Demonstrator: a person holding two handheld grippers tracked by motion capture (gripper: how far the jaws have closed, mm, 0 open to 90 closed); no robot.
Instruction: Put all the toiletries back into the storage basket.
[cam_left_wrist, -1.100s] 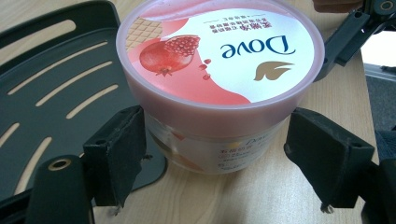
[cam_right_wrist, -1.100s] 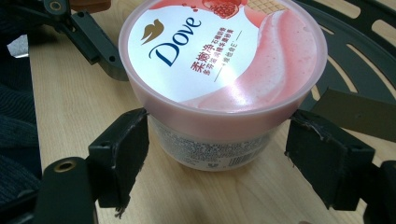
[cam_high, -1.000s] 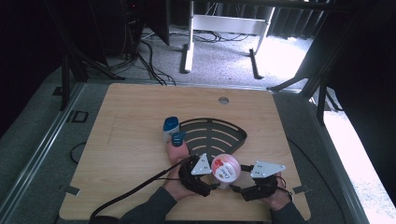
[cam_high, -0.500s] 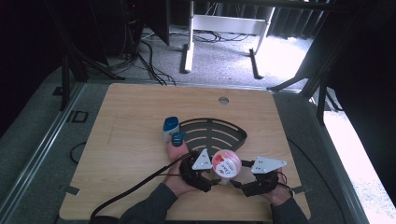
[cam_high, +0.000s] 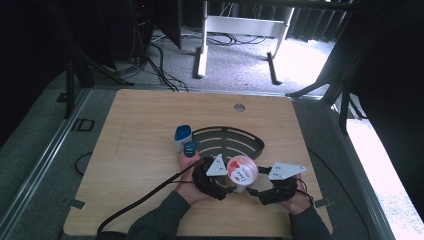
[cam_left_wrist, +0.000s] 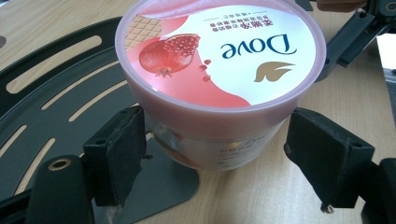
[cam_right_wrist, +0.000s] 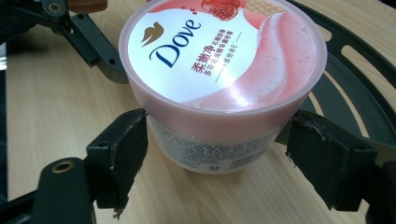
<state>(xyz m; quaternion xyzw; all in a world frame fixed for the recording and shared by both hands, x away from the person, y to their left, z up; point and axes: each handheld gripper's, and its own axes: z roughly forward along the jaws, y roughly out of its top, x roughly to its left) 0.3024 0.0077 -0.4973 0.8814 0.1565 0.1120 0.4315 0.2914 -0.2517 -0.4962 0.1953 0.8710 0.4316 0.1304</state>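
Between my left gripper (cam_left_wrist: 210, 172) jaws, spread apart, sits the Dove tub (cam_left_wrist: 219, 79), straddling the black slotted tray (cam_left_wrist: 42, 140) edge and the table (cam_left_wrist: 280, 186). My right gripper (cam_right_wrist: 215, 163) also brackets it, jaws apart. Risk: uneven closure could tip the tub off the tray edge. Actual pad contact is unclear; the tub's base is partly hidden.

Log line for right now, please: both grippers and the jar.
left gripper: open, jaws flank pink-lidded jar | right gripper: open, flanks it opposite | jar: upright, at black slotted tray edge
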